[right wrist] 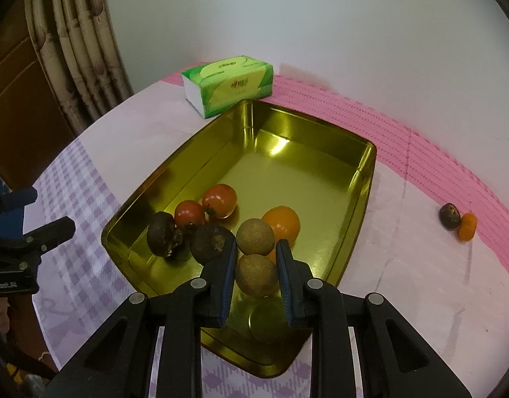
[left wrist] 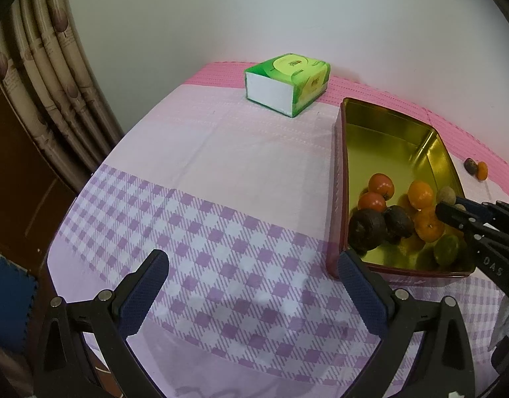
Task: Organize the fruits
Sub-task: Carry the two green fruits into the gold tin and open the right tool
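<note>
My right gripper [right wrist: 257,248] is shut on a round brown fruit [right wrist: 256,275], held just above the near end of a gold tin [right wrist: 367,165]. A second brown fruit [right wrist: 255,236] lies in the tin just past the fingertips. Also in the tin are two red tomatoes [right wrist: 219,200], an orange [right wrist: 282,224] and two dark wrinkled fruits [right wrist: 163,233]. A green fruit [left wrist: 446,250] shows in the left wrist view. My left gripper [left wrist: 251,265] hangs open over the checked cloth, left of the tin [left wrist: 337,172], with nothing between its fingers.
A dark fruit [right wrist: 449,216] and a small orange [right wrist: 468,226] lie together on the cloth right of the tin. A green tissue pack [right wrist: 229,83] stands behind the tin near the wall. Curtains hang at the left beyond the table edge.
</note>
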Tool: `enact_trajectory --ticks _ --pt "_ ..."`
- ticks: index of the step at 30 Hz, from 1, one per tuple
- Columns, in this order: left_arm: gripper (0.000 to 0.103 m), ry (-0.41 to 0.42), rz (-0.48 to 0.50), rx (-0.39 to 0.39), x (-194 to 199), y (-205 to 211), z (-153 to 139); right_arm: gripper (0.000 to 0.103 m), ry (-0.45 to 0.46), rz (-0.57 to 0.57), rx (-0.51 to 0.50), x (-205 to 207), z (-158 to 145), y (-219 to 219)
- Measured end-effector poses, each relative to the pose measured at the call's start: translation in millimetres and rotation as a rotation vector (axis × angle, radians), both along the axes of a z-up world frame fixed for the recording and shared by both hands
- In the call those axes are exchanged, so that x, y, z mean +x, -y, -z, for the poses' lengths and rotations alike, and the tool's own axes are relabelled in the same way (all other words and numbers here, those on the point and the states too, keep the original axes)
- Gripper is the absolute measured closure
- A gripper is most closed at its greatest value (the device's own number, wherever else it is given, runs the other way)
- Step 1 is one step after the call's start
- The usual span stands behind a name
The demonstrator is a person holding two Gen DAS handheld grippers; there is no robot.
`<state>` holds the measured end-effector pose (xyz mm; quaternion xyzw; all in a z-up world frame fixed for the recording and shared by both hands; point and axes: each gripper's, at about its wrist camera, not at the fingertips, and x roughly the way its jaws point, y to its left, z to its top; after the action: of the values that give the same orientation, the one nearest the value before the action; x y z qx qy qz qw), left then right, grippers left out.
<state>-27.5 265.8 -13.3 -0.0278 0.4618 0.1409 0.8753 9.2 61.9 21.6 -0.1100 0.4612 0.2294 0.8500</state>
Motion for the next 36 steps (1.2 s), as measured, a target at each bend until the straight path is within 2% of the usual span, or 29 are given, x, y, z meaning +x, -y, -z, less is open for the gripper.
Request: enact_trajectory --ticks 19,20,22,26,30,36 --pt "0.002 -0.021 0.007 0.007 1 3 6 0.076 -0.012 0.01 -0.028 9 10 -6" --pt "0.002 -0.022 0.007 0.008 1 3 7 0.075 -0.014 0.011 -0.026 9 10 -6" --pt "0.002 -0.023 0.006 0.008 1 4 7 0.066 -0.023 0.013 -0.02 8 12 -5" --pt "0.002 -0.023 0.006 0.009 1 4 7 0.062 -0.02 0.012 -0.021 7 14 -6" --pt "0.002 -0.025 0.009 0.012 0 4 8 0.052 -0.016 0.011 -0.015 4 12 -6" --pt "0.002 -0.025 0.01 0.014 1 4 9 0.045 0.002 0.015 0.014 -1 1 -6"
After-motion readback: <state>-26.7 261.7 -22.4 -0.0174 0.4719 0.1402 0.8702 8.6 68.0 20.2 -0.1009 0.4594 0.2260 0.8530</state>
